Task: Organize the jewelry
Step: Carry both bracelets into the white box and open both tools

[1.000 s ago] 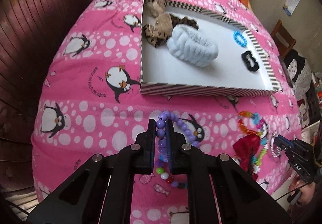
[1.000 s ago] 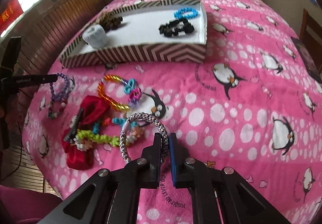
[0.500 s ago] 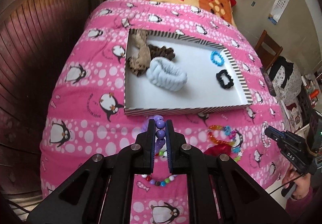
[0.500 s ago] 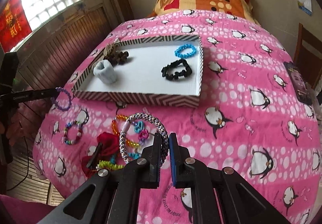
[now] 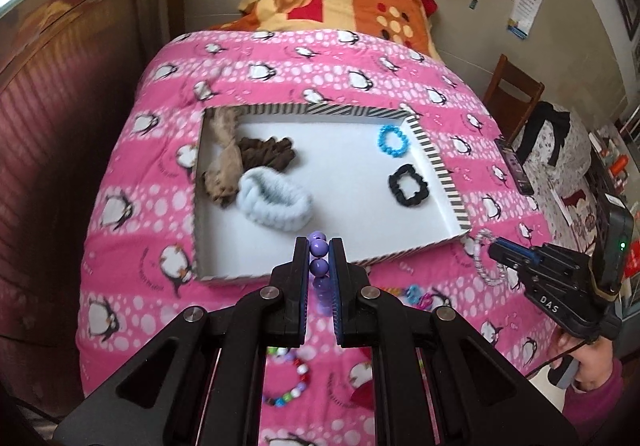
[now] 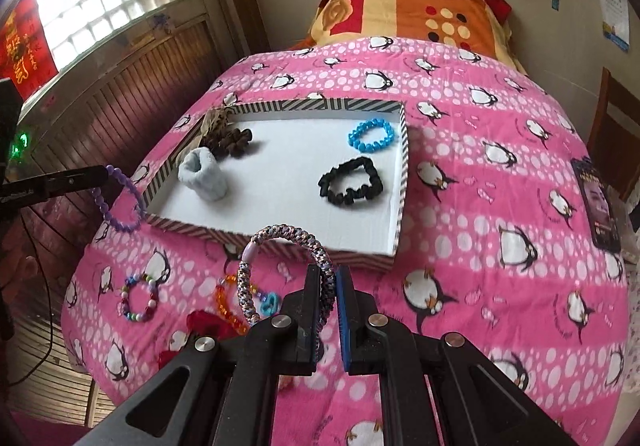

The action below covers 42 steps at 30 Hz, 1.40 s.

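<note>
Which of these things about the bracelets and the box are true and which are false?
1. The left gripper holds a purple bead bracelet. True.
2. The right gripper holds nothing. False: its jaws pinch a braided bracelet.
3. The blue bead bracelet lies inside the striped box. True.
4. The black scrunchie lies on the pink blanket. False: it is in the box.
5. A rainbow bead bracelet lies on the blanket. True.

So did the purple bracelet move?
Yes. The purple bracelet rose off the blanket and now hangs by the tray corner, in the left gripper.
</note>
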{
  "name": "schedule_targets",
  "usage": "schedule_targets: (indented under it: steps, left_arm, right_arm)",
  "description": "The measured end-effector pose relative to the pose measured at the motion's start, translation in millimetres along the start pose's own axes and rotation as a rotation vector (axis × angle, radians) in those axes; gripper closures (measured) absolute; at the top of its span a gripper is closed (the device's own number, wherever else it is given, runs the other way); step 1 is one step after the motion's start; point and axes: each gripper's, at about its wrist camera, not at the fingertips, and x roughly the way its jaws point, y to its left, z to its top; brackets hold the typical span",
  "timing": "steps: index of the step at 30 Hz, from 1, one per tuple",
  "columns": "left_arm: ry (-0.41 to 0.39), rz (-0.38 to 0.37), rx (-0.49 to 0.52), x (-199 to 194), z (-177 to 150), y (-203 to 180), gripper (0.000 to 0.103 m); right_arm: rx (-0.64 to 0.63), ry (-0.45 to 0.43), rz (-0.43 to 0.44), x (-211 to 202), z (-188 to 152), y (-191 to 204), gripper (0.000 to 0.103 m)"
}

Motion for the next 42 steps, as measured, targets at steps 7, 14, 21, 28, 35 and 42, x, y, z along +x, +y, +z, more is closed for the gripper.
schedule_targets:
  steps: [7,14,21,28,35,42]
  left_arm:
    - [0.014,-0.002,0.052,28.0,24.1,-32.7,0.095]
    - [0.05,-0.009,0.071,72.7,47.7,-56.8,0.095]
    - [0.101,0.023,0.037,127.1,65.0,-58.3,0.095]
    - [0.152,0.139,-0.077,155.1,61.5,-10.1,0.095]
    - [0.162,0.159,-0.129,165.9,63.9,2.7,0.095]
    - [0.177,0.174,-0.128,173.3,65.2,-3.7,0.095]
  right_arm:
    - [-0.001,0.011,-0.002,16.5,22.1,-8.4,0.096]
    - [0.004,0.019,-0.001,34.9,49.9,-21.6,0.096]
    - [-0.016,0.052,0.006,70.8,84.4,-26.8,0.096]
    - [-0.059,0.11,0.017,117.8,116.3,-22.6,0.096]
    - [-0.085,0.18,0.011,175.5,144.7,-16.6,0.096]
    - [-0.075,0.193,0.023,202.5,156.2,-17.3,0.096]
